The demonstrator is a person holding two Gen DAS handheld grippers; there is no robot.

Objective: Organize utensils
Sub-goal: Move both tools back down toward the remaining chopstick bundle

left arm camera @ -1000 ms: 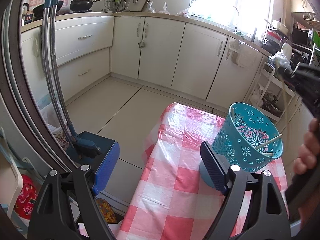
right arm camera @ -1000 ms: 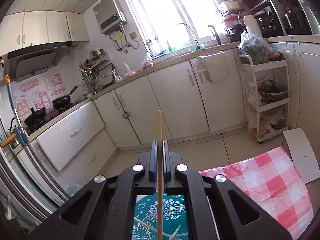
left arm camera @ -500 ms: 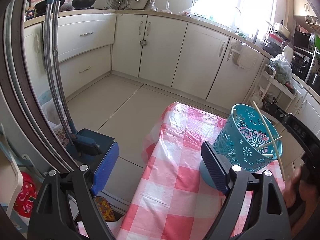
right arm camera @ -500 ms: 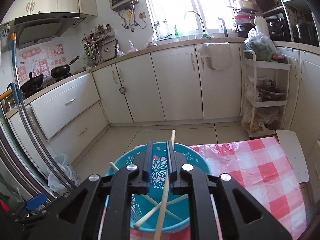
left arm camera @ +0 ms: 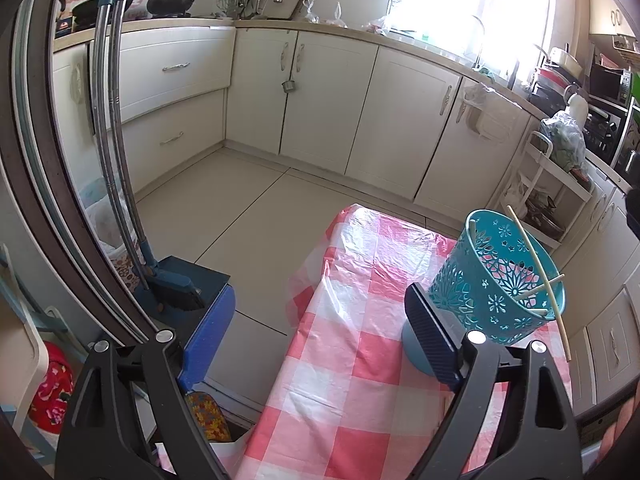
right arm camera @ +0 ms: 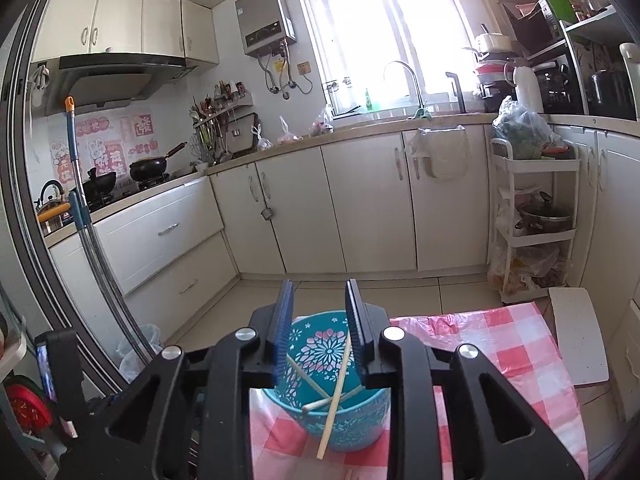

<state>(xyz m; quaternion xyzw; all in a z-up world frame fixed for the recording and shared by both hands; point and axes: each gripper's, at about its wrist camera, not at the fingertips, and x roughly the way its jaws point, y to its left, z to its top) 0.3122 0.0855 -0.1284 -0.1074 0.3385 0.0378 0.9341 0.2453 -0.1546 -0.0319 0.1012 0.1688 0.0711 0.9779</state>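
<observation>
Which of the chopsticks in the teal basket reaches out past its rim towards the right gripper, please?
The longest chopstick, steeply slanted across the teal basket, pokes over its near rim below the opening right gripper; the others stay inside.

Left tongs point(left arm camera: 320, 328) wide apart (angled downward), right tongs point(right arm camera: 320, 320) opening, nothing between the pads.

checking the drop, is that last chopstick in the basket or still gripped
In the teal basket, not gripped: the chopstick leans over its rim, clear of the opening right gripper.

Glossy plastic tablecloth point(left arm camera: 360, 360) — perforated plastic basket point(left arm camera: 496, 280), wooden chopsticks point(right arm camera: 336, 396).
</observation>
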